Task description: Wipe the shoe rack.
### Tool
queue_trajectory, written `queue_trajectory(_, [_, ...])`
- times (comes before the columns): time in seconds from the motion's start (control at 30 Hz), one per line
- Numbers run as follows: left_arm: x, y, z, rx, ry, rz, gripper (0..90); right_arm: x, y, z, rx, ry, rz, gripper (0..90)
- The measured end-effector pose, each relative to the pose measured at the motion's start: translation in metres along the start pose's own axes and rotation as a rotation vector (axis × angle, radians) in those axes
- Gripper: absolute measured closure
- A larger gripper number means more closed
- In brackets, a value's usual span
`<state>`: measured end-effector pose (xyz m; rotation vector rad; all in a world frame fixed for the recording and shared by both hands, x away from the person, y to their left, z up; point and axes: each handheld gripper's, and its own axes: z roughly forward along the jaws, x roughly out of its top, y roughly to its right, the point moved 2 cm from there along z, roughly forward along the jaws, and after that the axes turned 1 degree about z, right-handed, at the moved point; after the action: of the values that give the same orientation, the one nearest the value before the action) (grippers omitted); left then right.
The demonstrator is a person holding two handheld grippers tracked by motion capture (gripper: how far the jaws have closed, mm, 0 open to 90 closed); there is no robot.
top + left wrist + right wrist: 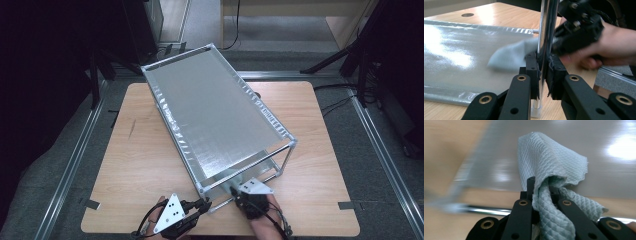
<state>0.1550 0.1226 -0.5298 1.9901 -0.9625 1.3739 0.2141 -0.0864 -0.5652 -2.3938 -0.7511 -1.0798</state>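
- Both grippers are seen at the near edge of the table (140, 150), at the near end of a metal rack (215, 115) that lies aslant across the wood.
- Left gripper (543, 65): its jaws are clamped on the shiny upright post (547, 30) at the rack's near corner, one pad on each side of the tube, so the rack is judged to be steadied there.
- Right gripper (541, 188): its jaws are closed on a pale blue cloth (554, 170), which is bunched between the pads and fans out ahead of them.
- In the high view the right gripper (248, 199) is seen tucked under the rack's near end, just beside the left gripper (202, 205).
- The cloth (511, 56) is seen from the left gripper view lying on the lower shelf (456, 57), just behind the clamped post.
- The shelf's long axis runs away from the grippers toward the far left corner of the table, so nearly all of its silver surface lies ahead of the cloth.
- The right hand (614, 47) is the nearer one to that surface; a wiping stroke would be judged to run forward along the shelf's length, away from the person.
- Care would be called for at the post and the chrome rail (486, 210), which stand close to the cloth's path.
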Motion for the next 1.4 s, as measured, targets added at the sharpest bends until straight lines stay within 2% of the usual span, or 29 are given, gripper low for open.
queue_trajectory(0.07, [0.000, 0.000, 0.000, -0.002, -0.001, -0.001, 82.2, -0.001, -0.017, 0.004, 0.076, -0.013, -0.029, 86.9])
queue_trajectory(0.13, [0.000, 0.000, 0.000, -0.001, -0.001, -0.001, 82.2, 0.000, -0.026, 0.006, 0.093, -0.022, -0.062, 86.9])
queue_trajectory(0.2, [0.000, 0.000, 0.000, -0.001, -0.002, -0.001, 82.2, 0.000, -0.022, 0.006, 0.095, -0.024, -0.054, 86.8])
queue_trajectory(0.23, [0.000, 0.000, 0.000, -0.002, -0.002, 0.000, 82.2, -0.001, -0.015, 0.005, 0.080, -0.022, -0.044, 86.8])
queue_trajectory(0.3, [0.000, 0.000, 0.000, -0.003, -0.001, -0.001, 82.2, -0.001, 0.002, 0.002, 0.038, -0.011, -0.005, 86.8])
queue_trajectory(0.37, [0.000, 0.000, 0.000, -0.003, 0.000, 0.000, 82.2, 0.000, 0.023, -0.004, -0.043, 0.004, 0.029, 86.8])
queue_trajectory(0.47, [0.000, 0.000, 0.000, -0.002, -0.002, 0.003, 82.2, 0.000, 0.054, -0.014, -0.172, 0.025, 0.107, 86.8])
queue_trajectory(0.53, [0.000, 0.000, 0.000, -0.002, -0.004, 0.004, 82.2, 0.000, 0.069, -0.018, -0.250, 0.041, 0.127, 86.6])
queue_trajectory(0.57, [0.000, 0.000, 0.000, -0.001, -0.005, 0.004, 82.2, 0.000, 0.075, -0.019, -0.289, 0.050, 0.132, 86.6])
queue_trajectory(0.67, [0.000, 0.000, 0.000, -0.001, -0.005, 0.004, 82.2, -0.001, 0.083, -0.021, -0.355, 0.068, 0.136, 86.6])
queue_trajectory(0.73, [0.000, 0.000, 0.000, -0.001, -0.005, 0.003, 82.2, 0.000, 0.081, -0.019, -0.372, 0.066, 0.126, 86.7])
queue_trajectory(0.77, [0.000, -0.001, 0.000, -0.001, -0.005, 0.003, 82.2, 0.000, 0.079, -0.018, -0.369, 0.067, 0.126, 86.8])
queue_trajectory(0.83, [0.000, -0.001, 0.000, -0.002, -0.003, 0.002, 82.2, 0.001, 0.071, -0.015, -0.322, 0.060, 0.123, 86.8])
queue_trajectory(0.93, [0.001, -0.001, 0.000, 0.000, -0.004, -0.001, 82.2, 0.002, 0.050, -0.008, -0.262, 0.043, 0.087, 86.8])
queue_trajectory(1.1, [0.001, -0.002, 0.000, 0.000, -0.004, -0.003, 82.2, 0.003, 0.005, 0.006, -0.073, 0.012, 0.024, 86.7])
queue_trajectory(1.2, [0.001, -0.002, 0.000, 0.000, -0.005, -0.004, 82.2, 0.003, -0.016, 0.012, 0.044, -0.006, 0.007, 86.7])
queue_trajectory(1.27, [0.001, -0.002, 0.000, 0.000, -0.006, -0.003, 82.2, 0.003, -0.020, 0.013, 0.042, -0.009, -0.015, 86.8])
queue_trajectory(1.33, [0.001, -0.002, 0.000, 0.001, -0.007, -0.003, 82.2, 0.003, -0.014, 0.012, 0.041, -0.009, -0.010, 86.8])
queue_trajectory(1.4, [0.001, -0.002, 0.000, 0.000, -0.007, -0.002, 82.2, 0.004, -0.002, 0.009, -0.008, -0.001, -0.015, 86.8])
